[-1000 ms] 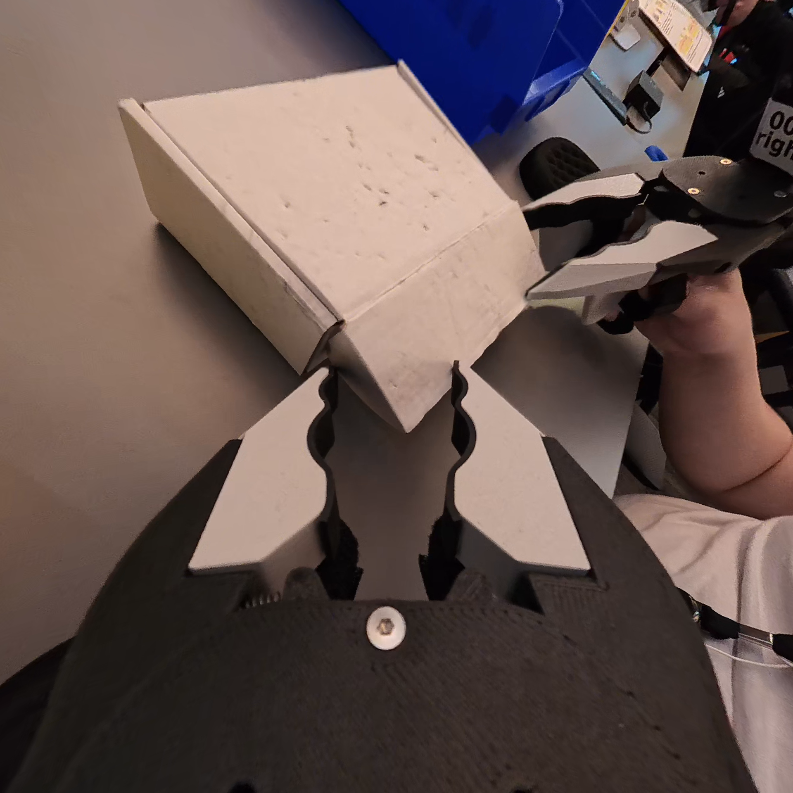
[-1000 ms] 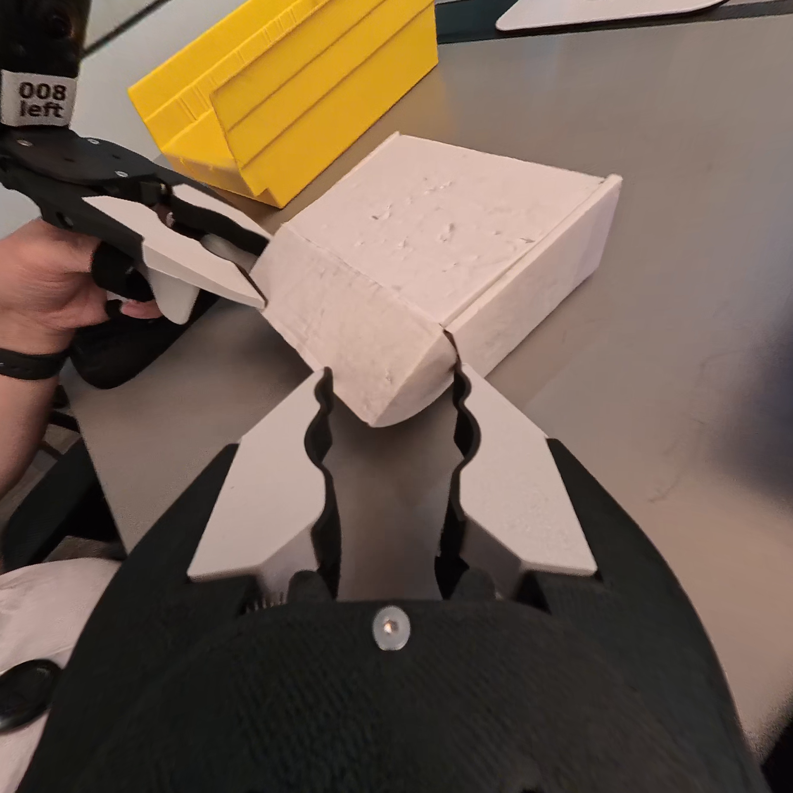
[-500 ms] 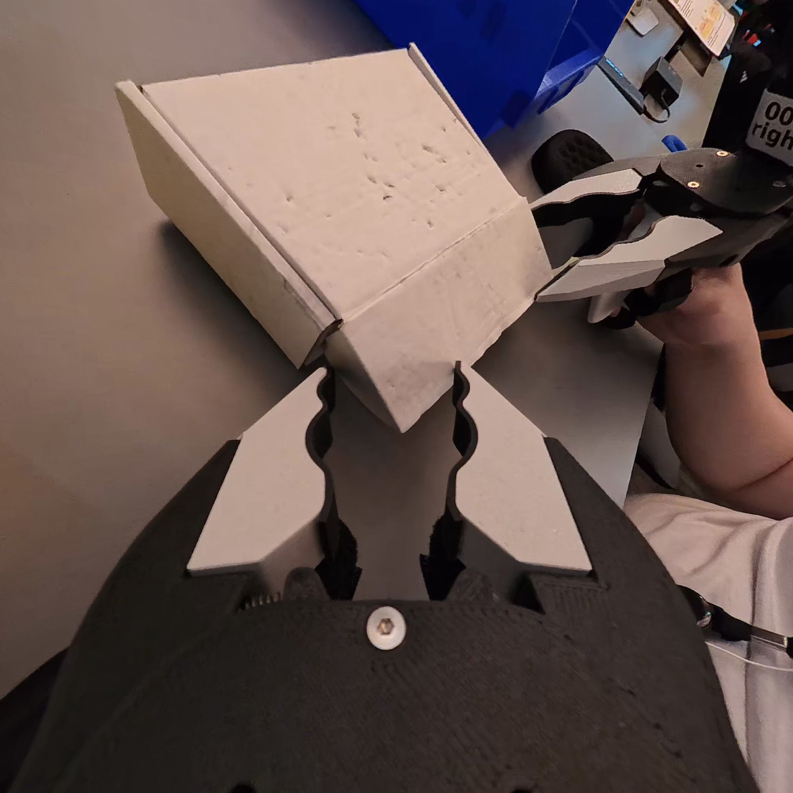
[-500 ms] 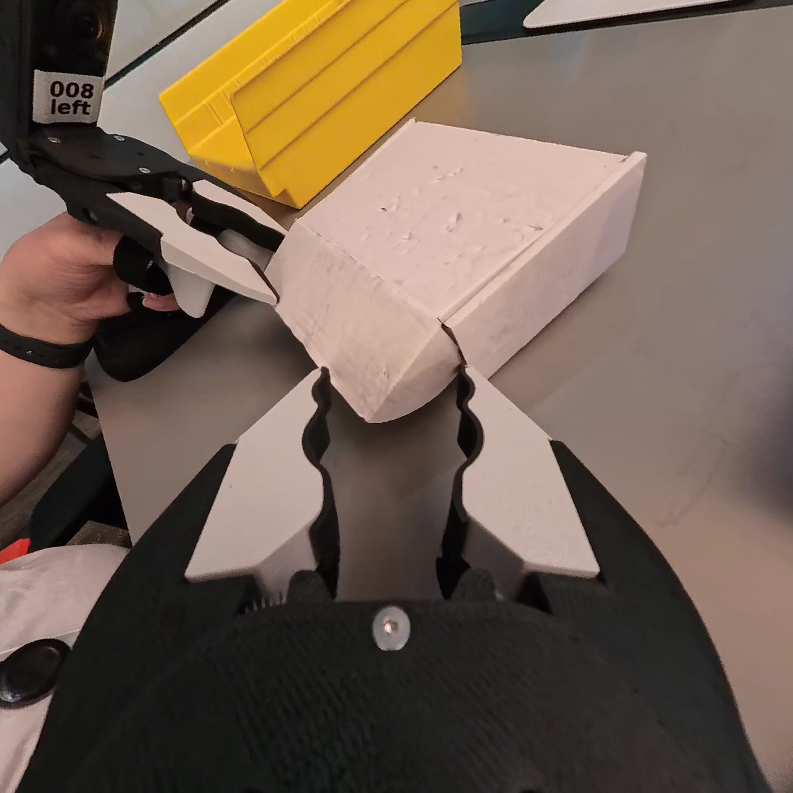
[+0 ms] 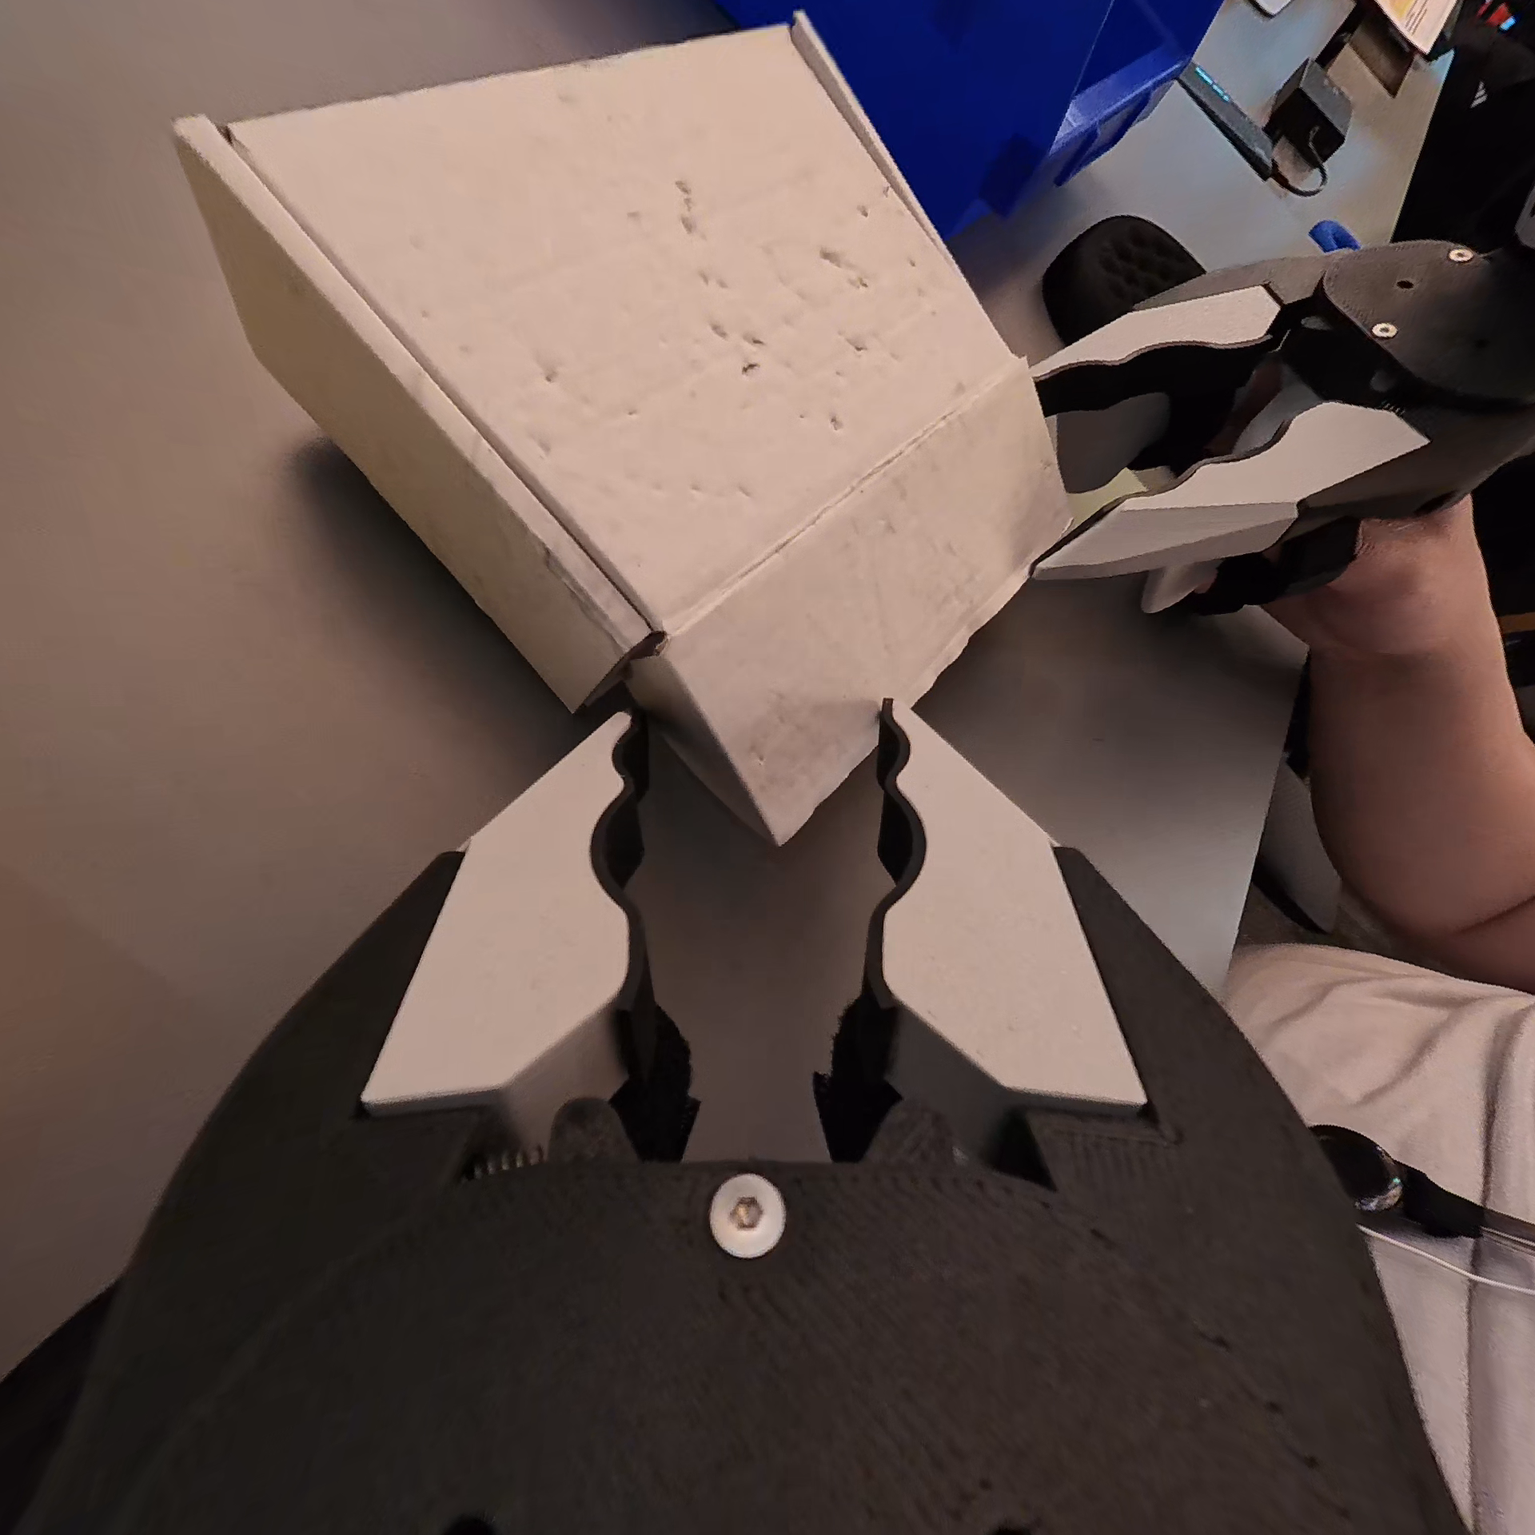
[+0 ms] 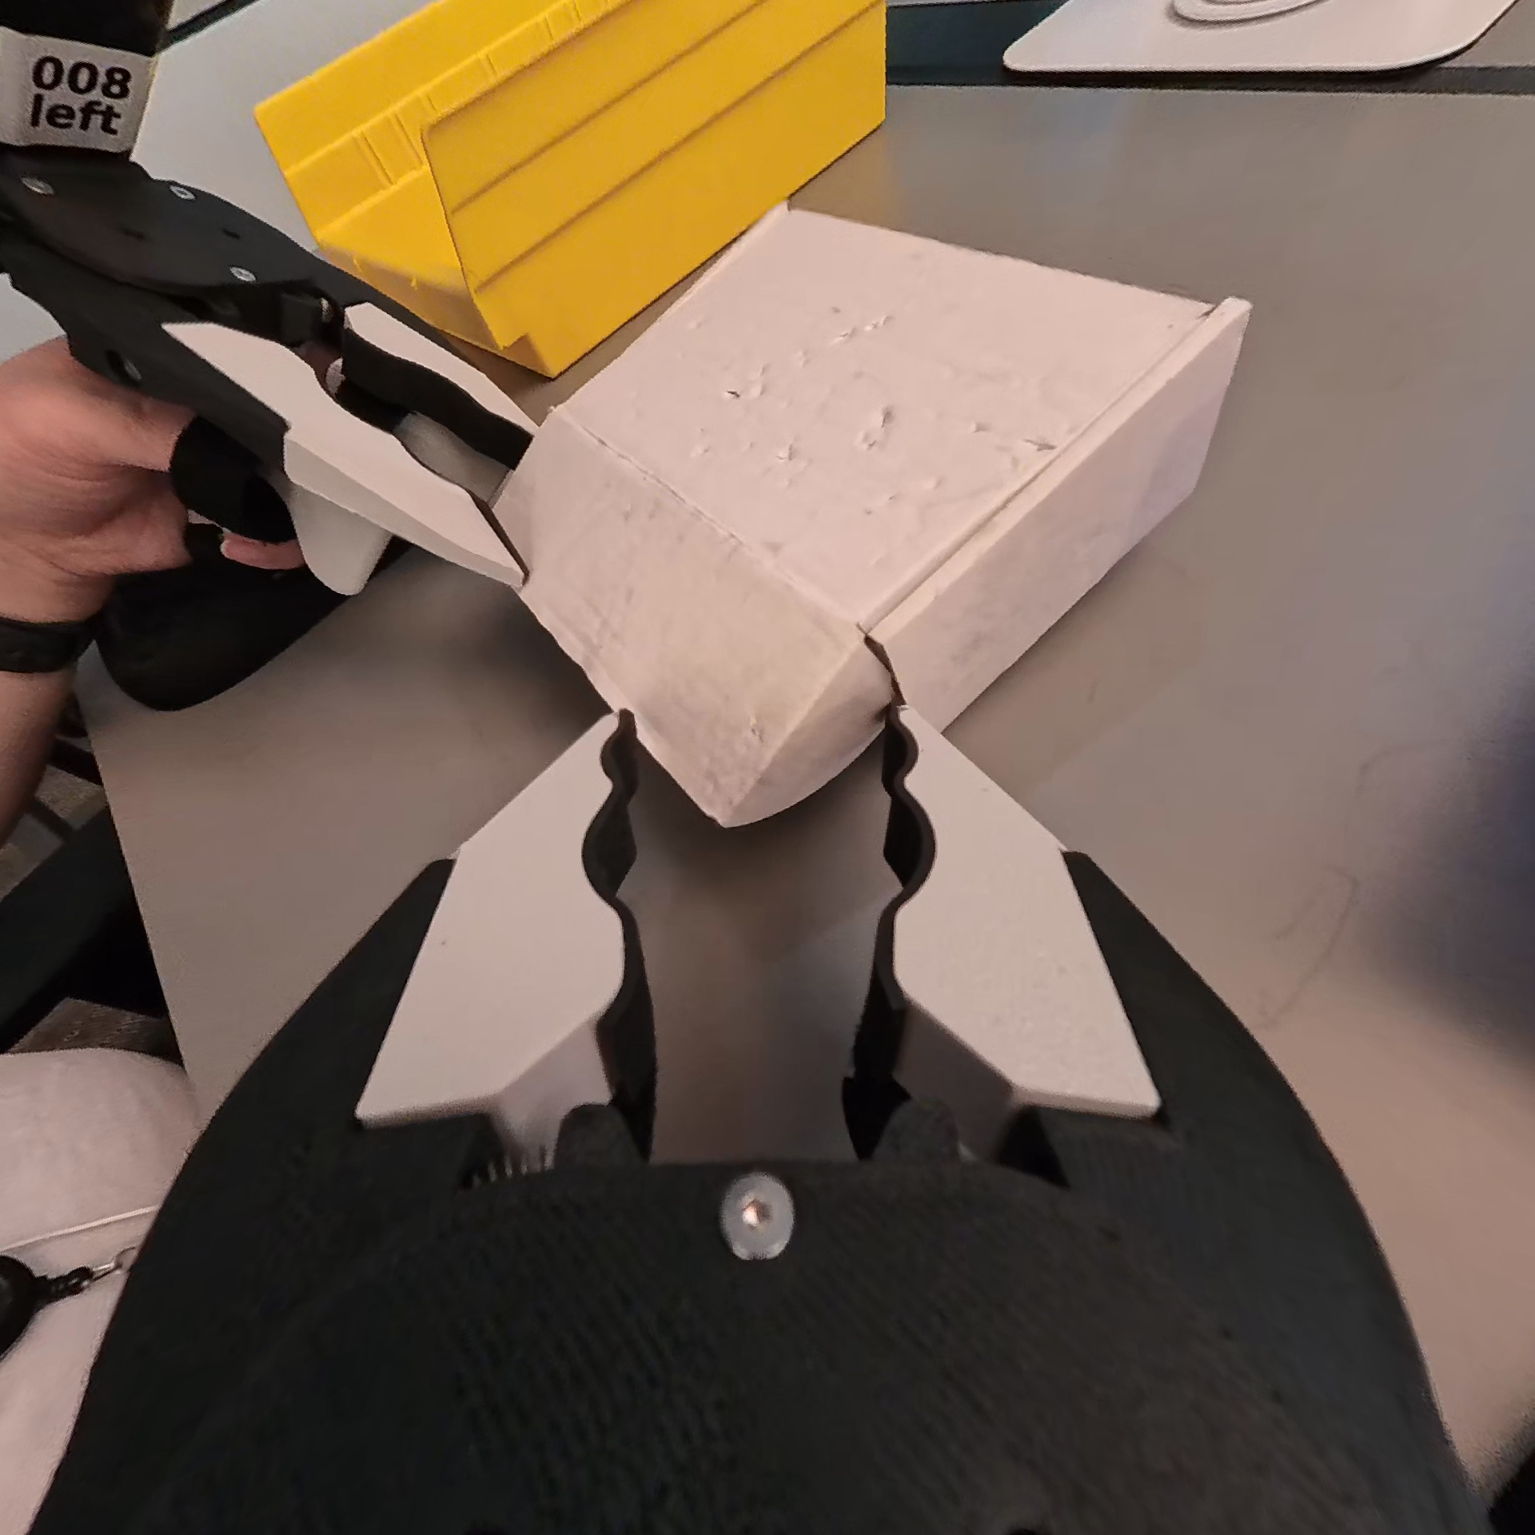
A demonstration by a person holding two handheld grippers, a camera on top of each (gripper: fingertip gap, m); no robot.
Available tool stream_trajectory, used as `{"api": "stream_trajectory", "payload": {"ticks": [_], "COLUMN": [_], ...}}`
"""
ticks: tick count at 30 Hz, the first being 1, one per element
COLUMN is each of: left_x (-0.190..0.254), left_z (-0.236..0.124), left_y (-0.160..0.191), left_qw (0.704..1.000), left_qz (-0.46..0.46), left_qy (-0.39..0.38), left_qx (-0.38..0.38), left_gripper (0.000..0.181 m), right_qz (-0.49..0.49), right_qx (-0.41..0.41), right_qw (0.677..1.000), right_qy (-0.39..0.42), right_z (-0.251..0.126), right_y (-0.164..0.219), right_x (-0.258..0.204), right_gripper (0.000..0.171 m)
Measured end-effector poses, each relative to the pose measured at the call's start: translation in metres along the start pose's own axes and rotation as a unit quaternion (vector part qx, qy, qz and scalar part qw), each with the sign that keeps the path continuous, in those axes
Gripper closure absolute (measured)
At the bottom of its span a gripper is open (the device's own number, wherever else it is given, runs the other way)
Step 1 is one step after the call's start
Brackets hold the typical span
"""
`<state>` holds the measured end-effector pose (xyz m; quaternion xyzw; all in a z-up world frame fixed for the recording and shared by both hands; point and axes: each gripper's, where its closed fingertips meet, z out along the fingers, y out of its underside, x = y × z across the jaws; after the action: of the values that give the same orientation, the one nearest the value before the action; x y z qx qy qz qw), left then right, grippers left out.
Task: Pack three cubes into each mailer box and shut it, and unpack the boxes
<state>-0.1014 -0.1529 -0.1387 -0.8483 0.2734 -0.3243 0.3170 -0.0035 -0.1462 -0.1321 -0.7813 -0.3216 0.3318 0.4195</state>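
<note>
1. The left gripper (image 5: pixel 760 714) has its jaws apart, straddling one front corner of the white mailer box (image 5: pixel 631 349) without closing on it; whether the fingertips touch the cardboard is hard to tell.
2. The box is shut, its lid dented and pitted. Its front end is tipped up off the grey table (image 5: pixel 166 664) while the back edge stays down, close to the table's near edge.
3. The right gripper (image 6: pixel 756 723) is also spread, set around the other front corner of the same box (image 6: pixel 831 465), its tips right at the front flap.
4. In the left wrist view, the right gripper (image 5: pixel 1055 473) comes in from the side with a hand (image 5: pixel 1370 590) behind it.
5. A yellow bin (image 6: pixel 598 166) sits just behind the box on the left side of the table.
6. A blue bin (image 5: pixel 997 91) stands just beyond the box on the right side.
</note>
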Motion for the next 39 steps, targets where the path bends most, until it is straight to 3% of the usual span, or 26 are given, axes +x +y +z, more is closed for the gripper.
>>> {"api": "stream_trajectory", "payload": {"ticks": [21, 33, 39], "left_x": [-0.011, -0.01, -0.013], "left_z": [-0.001, -0.014, -0.005], "left_y": [-0.001, -0.024, -0.02], "left_qw": [0.993, 0.996, 0.996], "left_qz": [0.087, 0.08, 0.089], "left_qy": [-0.074, 0.001, 0.008], "left_qx": [-0.016, 0.033, 0.02], "left_gripper": [0.12, 0.116, 0.107], "right_qz": [0.066, 0.074, 0.063], "right_qx": [-0.033, -0.04, -0.027], "right_qw": [0.994, 0.993, 0.996], "right_qy": [-0.081, -0.082, -0.063], "right_z": [0.0, -0.004, -0.002], "right_y": [-0.01, -0.019, -0.023], "right_x": [0.014, 0.027, 0.038], "right_gripper": [0.12, 0.12, 0.1]}}
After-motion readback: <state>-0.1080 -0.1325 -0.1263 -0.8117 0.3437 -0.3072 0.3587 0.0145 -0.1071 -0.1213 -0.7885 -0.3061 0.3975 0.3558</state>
